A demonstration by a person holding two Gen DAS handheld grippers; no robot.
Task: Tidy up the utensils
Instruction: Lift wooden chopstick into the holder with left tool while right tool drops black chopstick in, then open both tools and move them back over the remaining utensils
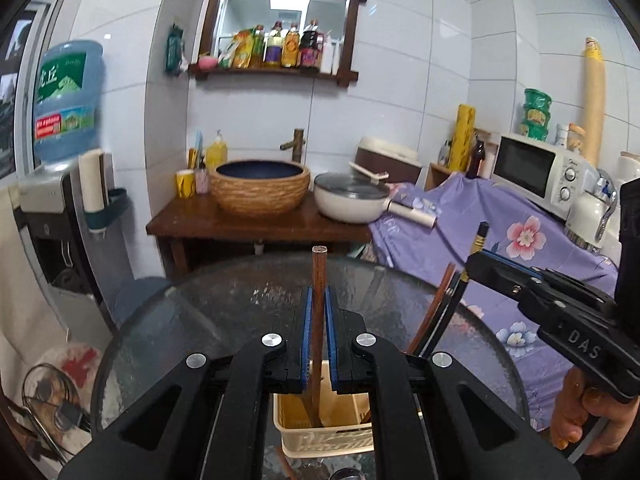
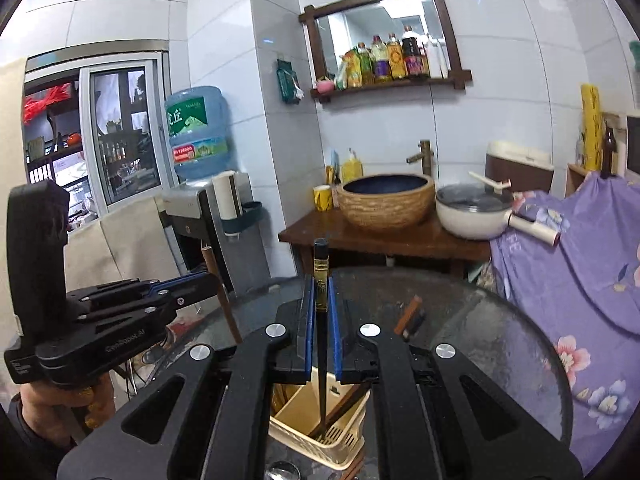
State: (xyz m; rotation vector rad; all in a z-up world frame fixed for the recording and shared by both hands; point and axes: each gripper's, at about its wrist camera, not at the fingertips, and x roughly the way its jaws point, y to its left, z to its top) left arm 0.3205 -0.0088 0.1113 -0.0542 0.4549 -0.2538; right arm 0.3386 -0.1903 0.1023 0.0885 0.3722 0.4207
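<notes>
My left gripper point(image 1: 319, 300) is shut on a brown wooden chopstick point(image 1: 318, 276) held upright, its lower end inside the beige utensil basket point(image 1: 328, 438) on the round glass table point(image 1: 224, 312). My right gripper point(image 2: 321, 300) is shut on a black chopstick with a gold band point(image 2: 321, 276), also upright, its tip down in the same basket point(image 2: 316, 436). The right gripper also shows in the left wrist view point(image 1: 474, 264), and the left gripper shows in the right wrist view point(image 2: 208, 278). More chopsticks point(image 1: 436, 312) lean in the basket.
Behind the table a wooden counter point(image 1: 256, 220) carries a woven basin point(image 1: 260, 188) and a white lidded pan point(image 1: 352, 198). A purple flowered cloth point(image 1: 500, 240) covers the right side, with a microwave point(image 1: 536, 168). A water dispenser point(image 1: 64, 128) stands left.
</notes>
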